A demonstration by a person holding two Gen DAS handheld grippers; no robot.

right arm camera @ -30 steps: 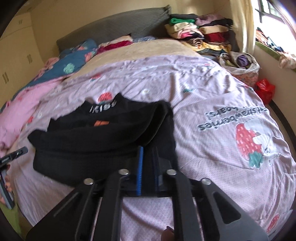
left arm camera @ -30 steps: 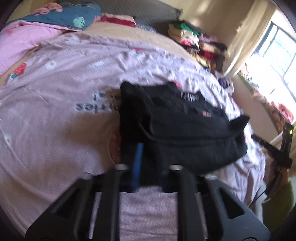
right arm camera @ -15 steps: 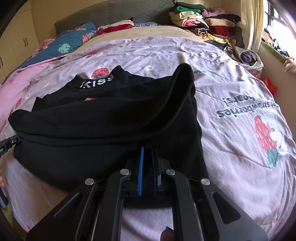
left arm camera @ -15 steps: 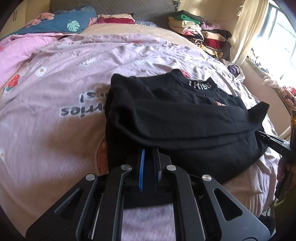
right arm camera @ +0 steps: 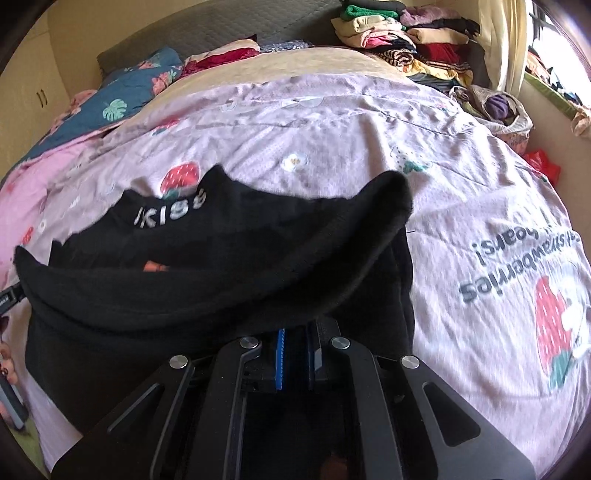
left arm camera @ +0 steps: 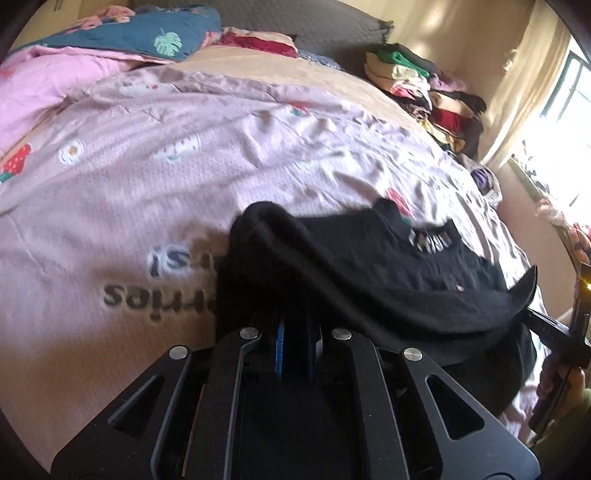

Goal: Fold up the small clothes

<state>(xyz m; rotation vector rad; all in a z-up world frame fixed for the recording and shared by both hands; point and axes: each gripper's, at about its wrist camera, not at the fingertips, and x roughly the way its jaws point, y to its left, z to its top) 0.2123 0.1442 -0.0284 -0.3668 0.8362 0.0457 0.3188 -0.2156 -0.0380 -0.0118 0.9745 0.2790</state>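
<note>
A small black top (left arm camera: 373,269) with a white-lettered collar lies on the pink printed bedspread (left arm camera: 147,177). My left gripper (left arm camera: 295,332) is shut on its near hem at one corner and holds that edge lifted over the body. My right gripper (right arm camera: 295,343) is shut on the hem at the other corner of the same black top (right arm camera: 221,273), with the lifted edge arched toward the collar (right arm camera: 170,210). The fingertips of both are buried in black fabric. The other gripper shows at the frame edge in each view.
A pile of folded clothes (right arm camera: 406,40) stands at the far right corner of the bed. Pillows and a blue floral quilt (left arm camera: 147,33) lie at the headboard. A bag (right arm camera: 495,107) and a window are on the right side. The bedspread (right arm camera: 480,206) extends right.
Both grippers have carried the held hem up and forward toward the collar, so the fold rises higher over the top. The left view is blurred by motion.
</note>
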